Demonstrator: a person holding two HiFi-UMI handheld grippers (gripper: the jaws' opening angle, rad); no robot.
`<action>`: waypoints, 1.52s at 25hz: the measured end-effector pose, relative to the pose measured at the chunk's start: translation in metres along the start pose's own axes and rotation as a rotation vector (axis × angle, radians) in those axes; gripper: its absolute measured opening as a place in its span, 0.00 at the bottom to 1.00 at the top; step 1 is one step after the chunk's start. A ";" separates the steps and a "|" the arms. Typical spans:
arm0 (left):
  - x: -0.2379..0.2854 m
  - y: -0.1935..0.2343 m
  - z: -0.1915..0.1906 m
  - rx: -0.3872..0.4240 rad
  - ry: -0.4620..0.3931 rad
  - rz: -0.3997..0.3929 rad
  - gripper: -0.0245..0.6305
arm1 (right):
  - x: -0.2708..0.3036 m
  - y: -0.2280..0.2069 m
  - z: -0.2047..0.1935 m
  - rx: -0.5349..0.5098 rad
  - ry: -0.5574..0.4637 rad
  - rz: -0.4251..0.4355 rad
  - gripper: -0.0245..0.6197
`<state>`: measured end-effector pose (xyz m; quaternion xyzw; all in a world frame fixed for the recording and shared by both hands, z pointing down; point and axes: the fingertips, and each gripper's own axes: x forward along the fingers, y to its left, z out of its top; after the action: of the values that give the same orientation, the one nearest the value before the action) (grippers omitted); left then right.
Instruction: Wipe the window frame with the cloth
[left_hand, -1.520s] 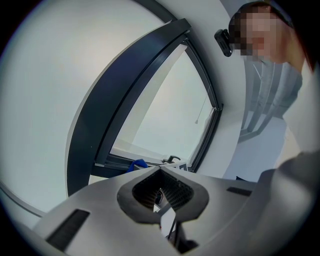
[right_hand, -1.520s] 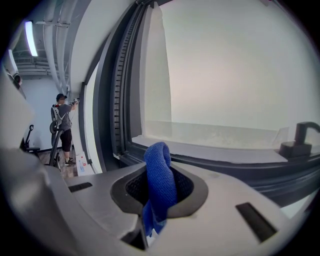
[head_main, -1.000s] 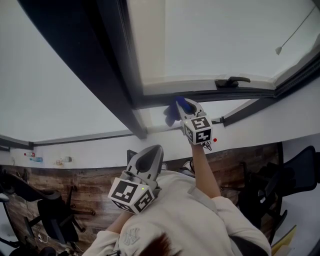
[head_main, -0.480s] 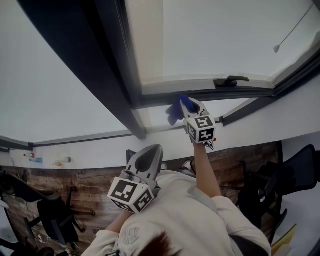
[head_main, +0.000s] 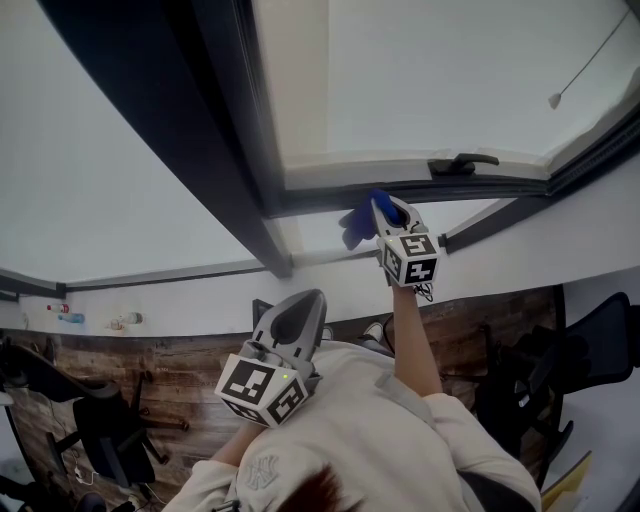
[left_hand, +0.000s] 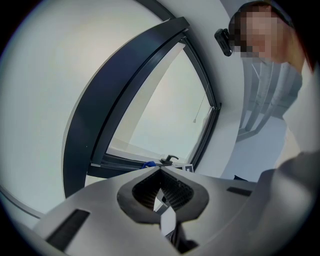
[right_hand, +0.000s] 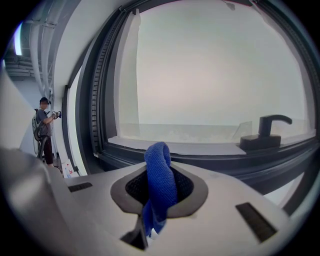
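Right gripper (head_main: 383, 203) clamps the blue cloth (head_main: 354, 224) at the dark window frame (head_main: 318, 199)

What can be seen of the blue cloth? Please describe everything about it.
The blue cloth looks like soft woven fabric, deep blue. It is folded into a loop that stands up out of the jaws of the right gripper, which are shut on it; a loose end hangs below. In the head view it is at the dark lower bar of the window frame, left of the handle. Whether it presses on the bar I cannot tell.
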<state>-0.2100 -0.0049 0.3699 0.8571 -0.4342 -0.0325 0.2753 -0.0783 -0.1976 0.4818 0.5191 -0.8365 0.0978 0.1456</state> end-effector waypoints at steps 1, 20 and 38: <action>0.000 0.000 0.000 0.000 -0.001 0.000 0.04 | -0.001 -0.001 0.000 0.002 -0.001 -0.002 0.12; 0.010 -0.008 -0.003 0.002 0.004 -0.014 0.04 | -0.006 -0.013 -0.001 0.014 -0.004 -0.005 0.12; 0.016 -0.009 0.000 0.006 0.003 -0.020 0.05 | -0.019 -0.051 -0.006 0.042 -0.007 -0.085 0.12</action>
<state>-0.1936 -0.0131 0.3690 0.8623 -0.4254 -0.0324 0.2729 -0.0240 -0.2029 0.4812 0.5575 -0.8119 0.1072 0.1358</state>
